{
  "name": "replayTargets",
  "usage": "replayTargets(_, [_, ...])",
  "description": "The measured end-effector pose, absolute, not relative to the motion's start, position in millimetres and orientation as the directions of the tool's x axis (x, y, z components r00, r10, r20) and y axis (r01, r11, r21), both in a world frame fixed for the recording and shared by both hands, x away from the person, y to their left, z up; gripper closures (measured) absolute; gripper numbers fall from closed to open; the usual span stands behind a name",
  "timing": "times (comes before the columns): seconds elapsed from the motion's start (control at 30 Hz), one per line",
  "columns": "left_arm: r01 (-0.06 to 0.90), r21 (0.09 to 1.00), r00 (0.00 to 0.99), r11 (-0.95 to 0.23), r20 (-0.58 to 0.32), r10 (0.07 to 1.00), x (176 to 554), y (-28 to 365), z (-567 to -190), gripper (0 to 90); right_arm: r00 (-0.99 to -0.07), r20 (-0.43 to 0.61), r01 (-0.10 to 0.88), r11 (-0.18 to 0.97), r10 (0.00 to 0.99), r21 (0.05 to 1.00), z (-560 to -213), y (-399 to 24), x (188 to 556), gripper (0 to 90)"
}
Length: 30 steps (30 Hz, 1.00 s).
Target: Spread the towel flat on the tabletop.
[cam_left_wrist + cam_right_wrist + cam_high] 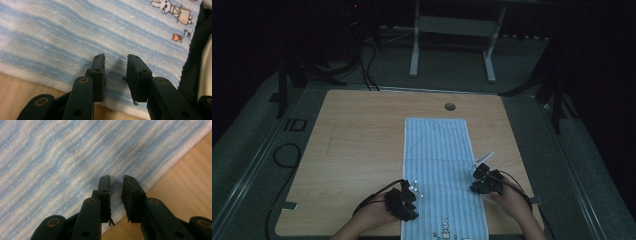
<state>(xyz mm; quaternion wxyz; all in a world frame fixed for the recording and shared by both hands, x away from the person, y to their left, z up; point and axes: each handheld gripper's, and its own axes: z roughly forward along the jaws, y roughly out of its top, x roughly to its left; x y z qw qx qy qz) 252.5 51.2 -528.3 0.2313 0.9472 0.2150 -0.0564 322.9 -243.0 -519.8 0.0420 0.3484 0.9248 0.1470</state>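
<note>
Wooden table (357, 145) — striped blue towel (437, 150) flat on it.

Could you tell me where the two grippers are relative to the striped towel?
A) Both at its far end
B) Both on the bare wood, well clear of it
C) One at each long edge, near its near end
C: the left gripper sits at the left long edge of the towel and the right gripper at its right long edge, both toward the near end.

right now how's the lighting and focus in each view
High view: dim, room behind nearly black, towel and table readable. Left gripper view: bright, towel weave sharp, the nearest jaw bases soft. Right gripper view: bright, a faint shadow on the towel ahead of the jaws.
</note>
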Motion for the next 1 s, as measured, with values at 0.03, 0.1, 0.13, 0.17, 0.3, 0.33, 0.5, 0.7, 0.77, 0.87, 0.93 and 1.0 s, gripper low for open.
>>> replayTargets(0.03, [0.436, 0.414, 0.900, -0.799, -0.212, 0.381, 251, 51, -528, 67.9, -0.752, 0.029, 0.635, 0.710, 0.659, 0.304, -520, -245, 320, 76.0])
replayTargets(0.1, [0.432, 0.414, 0.901, -0.801, -0.216, 0.375, 247, 51, -529, 67.9, -0.749, 0.032, 0.638, 0.708, 0.662, 0.303, -520, -248, 313, 75.6])
replayTargets(0.13, [0.427, 0.414, 0.904, -0.804, -0.213, 0.371, 245, 50, -529, 67.9, -0.756, 0.029, 0.631, 0.715, 0.654, 0.301, -520, -249, 310, 74.8])
replayTargets(0.17, [0.427, 0.414, 0.904, -0.804, -0.213, 0.371, 245, 50, -529, 67.9, -0.756, 0.029, 0.631, 0.715, 0.654, 0.301, -520, -249, 310, 74.8])
replayTargets(0.3, [0.416, 0.417, 0.909, -0.808, -0.223, 0.353, 236, 49, -529, 64.8, -0.758, 0.016, 0.624, 0.719, 0.652, 0.305, -520, -250, 300, 73.6])
replayTargets(0.33, [0.415, 0.418, 0.909, -0.808, -0.228, 0.349, 233, 49, -529, 64.8, -0.759, 0.012, 0.623, 0.720, 0.651, 0.304, -520, -250, 299, 73.6])
replayTargets(0.5, [0.417, 0.414, 0.908, -0.809, -0.240, 0.344, 229, 48, -529, 64.7, -0.758, 0.025, 0.626, 0.717, 0.651, 0.306, -520, -252, 295, 73.5])
replayTargets(0.7, [0.424, 0.413, 0.906, -0.806, -0.172, 0.388, 238, 54, -512, 49.8, -0.771, 0.050, 0.620, 0.730, 0.635, 0.287, -513, -249, 302, 55.7])
replayTargets(0.77, [0.437, 0.414, 0.898, -0.799, -0.146, 0.416, 248, 60, -505, 48.7, -0.775, 0.041, 0.610, 0.730, 0.630, 0.308, -505, -249, 306, 52.5])
replayTargets(0.87, [0.455, 0.408, 0.883, -0.792, -0.093, 0.459, 266, 67, -498, 45.6, -0.778, -0.026, 0.589, 0.744, 0.627, 0.317, -494, -248, 314, 47.4])
replayTargets(0.93, [0.463, 0.399, 0.877, -0.792, -0.075, 0.475, 278, 71, -496, 44.3, -0.780, -0.036, 0.585, 0.748, 0.625, 0.313, -492, -248, 318, 44.7])
replayTargets(1.0, [0.478, 0.388, 0.864, -0.788, -0.045, 0.502, 291, 75, -494, 43.2, -0.772, -0.030, 0.597, 0.740, 0.635, 0.310, -486, -248, 331, 42.4])
